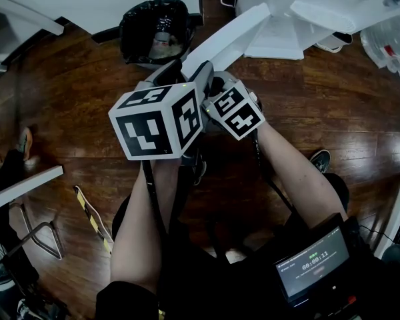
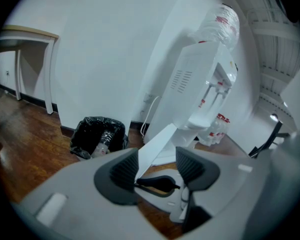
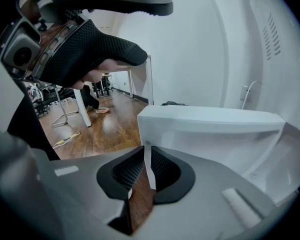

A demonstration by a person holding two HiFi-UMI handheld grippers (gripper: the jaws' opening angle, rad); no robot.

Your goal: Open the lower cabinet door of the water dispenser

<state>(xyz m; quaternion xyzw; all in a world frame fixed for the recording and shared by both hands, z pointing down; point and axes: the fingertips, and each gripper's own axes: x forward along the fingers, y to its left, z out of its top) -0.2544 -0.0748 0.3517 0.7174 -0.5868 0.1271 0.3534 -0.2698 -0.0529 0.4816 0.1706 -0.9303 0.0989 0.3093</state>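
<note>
The white water dispenser (image 2: 200, 84) stands against the wall with a bottle on top. Its lower cabinet door (image 1: 227, 39) is swung out over the wooden floor, a long white slab. My right gripper (image 3: 146, 171) is shut on the thin edge of that door (image 3: 210, 129), a white strip pinched between its pads. My left gripper (image 2: 157, 166) hovers just above and behind it, open with nothing between its pads; the door's edge (image 2: 157, 144) shows beyond them. In the head view the left gripper (image 1: 161, 75) and right gripper (image 1: 210, 79) sit side by side at the door's near end.
A bin lined with a black bag (image 1: 153, 29) stands left of the door, near the wall. Packs of bottles (image 1: 390, 42) lie to the dispenser's right. A white table (image 2: 20, 39) stands at the far left, with a chair frame (image 1: 33, 239) and striped tape (image 1: 90, 219) on the floor.
</note>
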